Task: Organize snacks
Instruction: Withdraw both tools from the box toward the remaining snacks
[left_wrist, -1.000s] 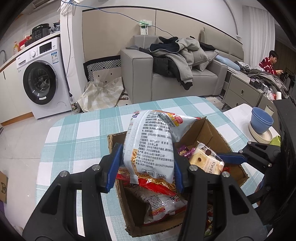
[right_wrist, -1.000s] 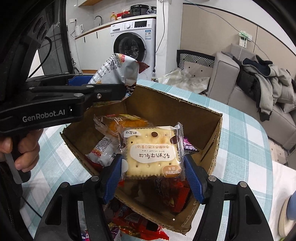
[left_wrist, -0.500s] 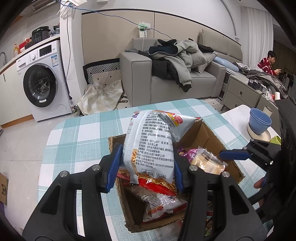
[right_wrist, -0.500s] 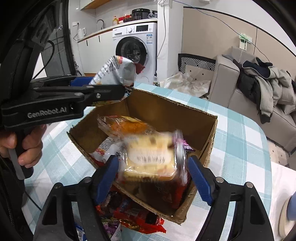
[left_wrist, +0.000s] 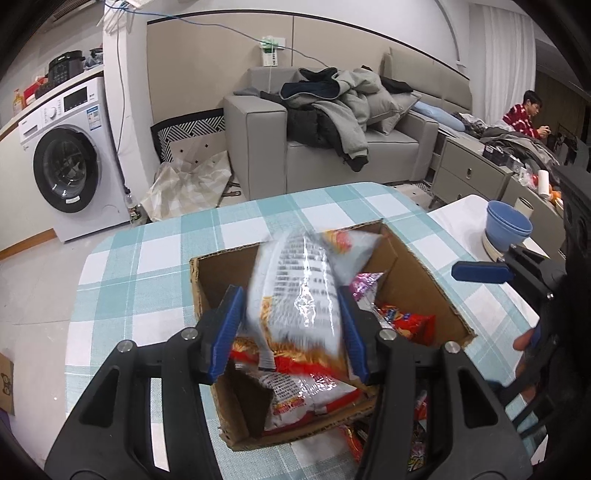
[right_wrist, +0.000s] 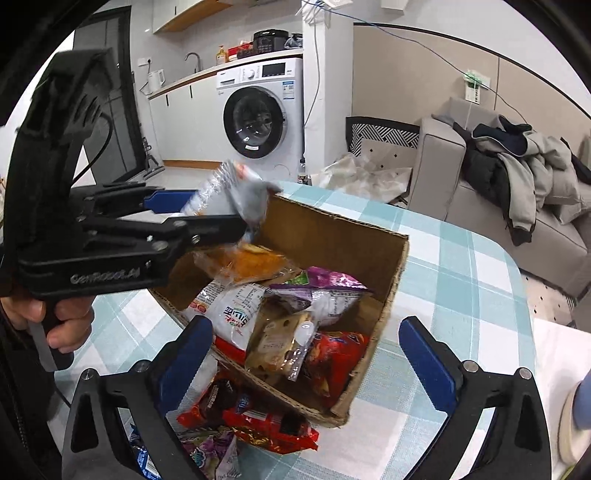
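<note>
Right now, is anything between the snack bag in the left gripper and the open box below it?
Nothing visible. The snack bag sits between the opening left gripper directly above the box, with only packed snacks beneath.

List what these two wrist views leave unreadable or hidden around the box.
- Left wrist view: print on the white snack bag between the opening left gripper jaws is motion-blurred.
- Right wrist view: wrappers in front of the cardboard box are cut off by the bottom edge and the right gripper.
- Box bottom: hidden under snacks.
</note>
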